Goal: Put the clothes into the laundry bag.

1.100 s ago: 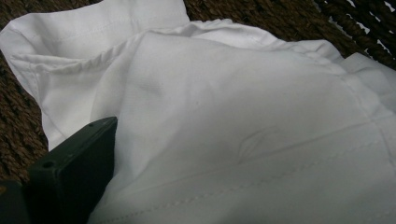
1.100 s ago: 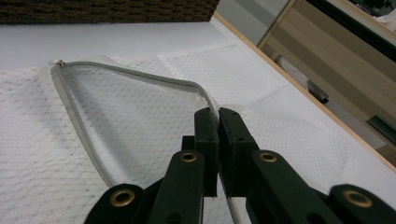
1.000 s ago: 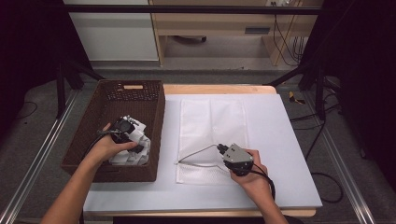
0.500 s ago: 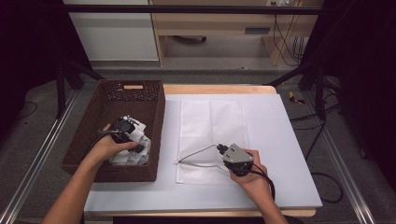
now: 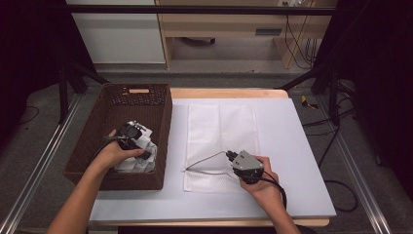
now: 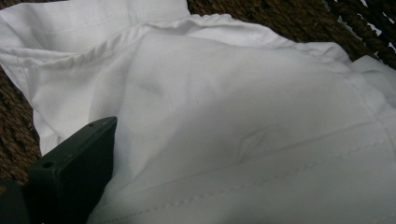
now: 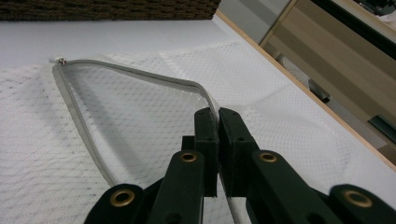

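A white mesh bag [image 5: 221,126] lies flat on the white table top, its grey zipper edge [image 7: 130,72] lifted into an open loop. My right gripper [image 5: 229,156] [image 7: 218,116] is shut on that edge at the bag's near right side and holds it up. In the brown wicker basket [image 5: 97,126] on the left lies a crumpled white cloth [image 5: 141,158] [image 6: 233,116]. My left gripper [image 5: 134,139] is down on this cloth. One black jaw stands at the lower left of the left gripper view; cloth hides the other, so whether it grips is unclear.
The basket's tall right wall [image 5: 168,122] stands between the cloth and the bag. The white mat [image 5: 292,161] runs to the table's right and near edges. Past the far edge are a wooden shelf [image 5: 224,29] and cables on the floor.
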A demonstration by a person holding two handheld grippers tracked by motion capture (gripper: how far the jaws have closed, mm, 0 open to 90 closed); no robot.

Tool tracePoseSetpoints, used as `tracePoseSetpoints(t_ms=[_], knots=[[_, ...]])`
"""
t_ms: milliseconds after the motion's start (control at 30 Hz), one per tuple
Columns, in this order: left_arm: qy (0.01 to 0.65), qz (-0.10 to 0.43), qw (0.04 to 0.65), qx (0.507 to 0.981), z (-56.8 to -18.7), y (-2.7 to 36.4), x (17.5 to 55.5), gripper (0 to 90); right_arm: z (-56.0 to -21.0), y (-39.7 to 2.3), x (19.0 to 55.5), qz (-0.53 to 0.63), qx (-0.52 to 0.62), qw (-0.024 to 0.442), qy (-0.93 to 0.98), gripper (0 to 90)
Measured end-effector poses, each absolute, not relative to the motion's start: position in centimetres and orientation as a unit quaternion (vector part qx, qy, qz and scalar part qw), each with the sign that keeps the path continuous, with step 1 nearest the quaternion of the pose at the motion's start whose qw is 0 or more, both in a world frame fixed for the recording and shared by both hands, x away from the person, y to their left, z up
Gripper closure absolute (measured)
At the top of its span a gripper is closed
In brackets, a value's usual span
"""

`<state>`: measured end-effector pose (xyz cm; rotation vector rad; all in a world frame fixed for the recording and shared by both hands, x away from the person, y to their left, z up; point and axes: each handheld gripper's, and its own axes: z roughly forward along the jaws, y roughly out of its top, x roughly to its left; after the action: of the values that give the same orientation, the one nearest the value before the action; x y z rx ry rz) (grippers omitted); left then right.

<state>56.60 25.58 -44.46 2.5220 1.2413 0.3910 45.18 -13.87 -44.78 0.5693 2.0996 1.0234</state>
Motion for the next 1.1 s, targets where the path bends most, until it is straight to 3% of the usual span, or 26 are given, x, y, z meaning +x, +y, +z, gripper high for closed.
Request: tracePoseSetpoints(t_ms=[633,767,1100], knots=[[0.432,0.143,0.139,0.88,-44.61,25.38,56.59,0.7,-44.91,-13.72,45.13,0.391,0.219,0.357,0.819,86.5],[0.437,0.141,0.138,0.878,-44.49,25.55,56.68,5.6,-44.88,-13.75,45.09,0.392,0.22,0.357,0.819,86.5],[0.432,0.145,0.135,0.88,-44.05,25.87,56.91,29.6,-44.9,-13.77,45.13,0.392,0.22,0.356,0.819,86.6]])
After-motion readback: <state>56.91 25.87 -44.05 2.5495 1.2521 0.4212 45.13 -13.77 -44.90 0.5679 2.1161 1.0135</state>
